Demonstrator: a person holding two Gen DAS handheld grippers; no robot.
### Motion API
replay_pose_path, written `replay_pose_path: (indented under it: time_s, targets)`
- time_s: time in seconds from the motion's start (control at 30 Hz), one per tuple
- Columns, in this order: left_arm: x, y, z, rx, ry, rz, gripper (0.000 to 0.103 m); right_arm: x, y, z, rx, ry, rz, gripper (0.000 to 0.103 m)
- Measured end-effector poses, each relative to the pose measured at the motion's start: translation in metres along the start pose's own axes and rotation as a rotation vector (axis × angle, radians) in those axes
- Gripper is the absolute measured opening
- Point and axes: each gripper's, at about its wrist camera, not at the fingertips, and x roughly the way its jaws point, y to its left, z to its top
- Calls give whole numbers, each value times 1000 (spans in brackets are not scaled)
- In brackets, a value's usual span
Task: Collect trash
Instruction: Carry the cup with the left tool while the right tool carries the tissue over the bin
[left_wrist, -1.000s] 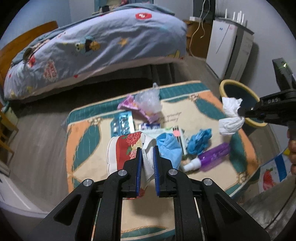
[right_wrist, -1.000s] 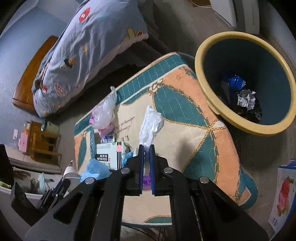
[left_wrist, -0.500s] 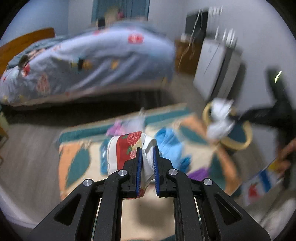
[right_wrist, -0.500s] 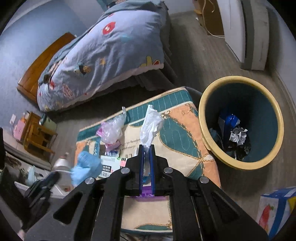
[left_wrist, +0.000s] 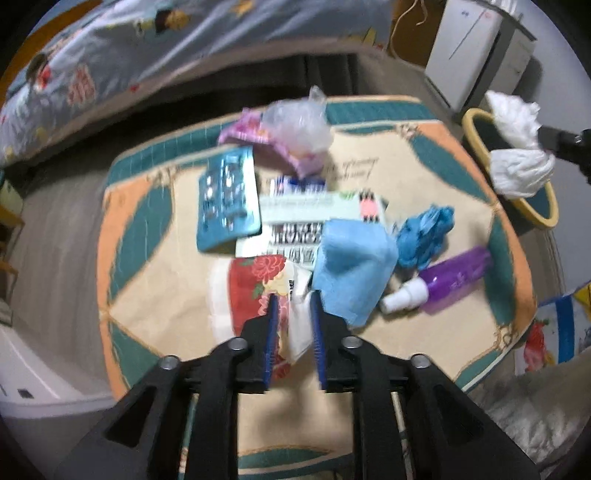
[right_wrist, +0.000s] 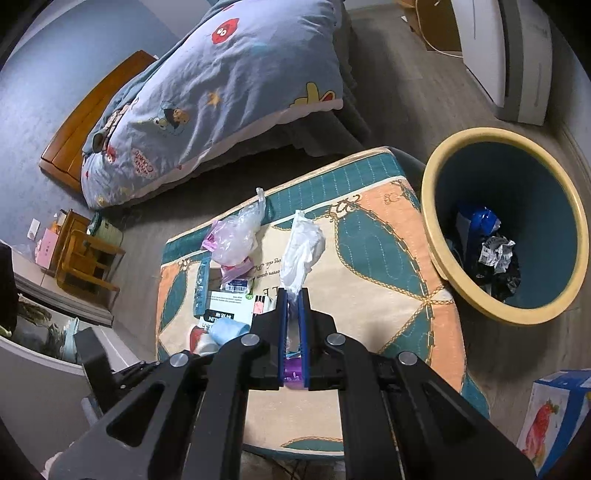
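My left gripper (left_wrist: 294, 298) hangs low over the patterned mat (left_wrist: 147, 221), and its jaws are opening. A red-flowered white wrapper (left_wrist: 255, 280) lies between them, and the pads no longer squeeze it. Beside it are a light blue cloth (left_wrist: 354, 269), a crumpled blue glove (left_wrist: 424, 232) and a purple spray bottle (left_wrist: 450, 280). My right gripper (right_wrist: 293, 295) is shut on a crumpled white tissue (right_wrist: 301, 251), held above the mat left of the yellow-rimmed bin (right_wrist: 436, 229). In the left wrist view the white tissue (left_wrist: 517, 147) hangs by the bin (left_wrist: 535, 218).
A teal blister pack (left_wrist: 227, 199), a printed box (left_wrist: 295, 221), a clear plastic bag (left_wrist: 299, 122) and a pink wrapper (left_wrist: 251, 129) lie on the mat's far half. The bin holds some trash. A bed (right_wrist: 221, 92), a wooden stool (right_wrist: 85, 254) and a strawberry box (right_wrist: 550, 417) stand around the mat.
The left gripper has dropped toward the mat and its jaws have widened around the flowered wrapper. The right gripper, still holding the tissue, has risen a little and rolled.
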Motion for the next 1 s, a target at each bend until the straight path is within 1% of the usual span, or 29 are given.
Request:
replay_pose_path:
  time_s: [0.07,0.13,0.2,0.27,0.37,0.43,0.57,0.6,0.8,0.83,0.93,0.97,1.0]
  targets:
    - [-2,2,-2,-22,-5,-14,27,0,0,0,4,-1,2,6]
    - [-8,7,-2,-53,-27,-30,33,0,-1,1,14,-3,10,6]
    - [-15,12,-1,-77,-55,-39,35,0,-2,2,19,-5,15,6]
    - [-16,17,-1,-103,-63,-44,35,0,-2,3,18,-4,20,6]
    - [-12,19,-1,-122,-38,-53,35,0,-1,3,12,-2,28,6]
    - [-8,16,-4,-102,-14,-51,35,-1,0,2,4,-2,29,6]
    - [5,7,-11,-40,52,-22,32,-1,0,3,8,-2,34,6]
    - [7,6,-12,-36,57,-21,32,-1,0,3,7,-2,35,6]
    - [7,5,-10,-18,47,18,32,-1,2,2,0,0,38,6]
    - [8,7,-10,-20,48,30,32,-1,2,2,3,0,39,6]
    - [8,15,-10,-56,50,29,31,-1,3,2,-1,2,40,6]
    - [7,17,-9,-64,46,31,28,0,3,2,-3,3,40,6]
    - [7,18,-9,-69,45,26,22,0,4,2,-6,3,40,6]
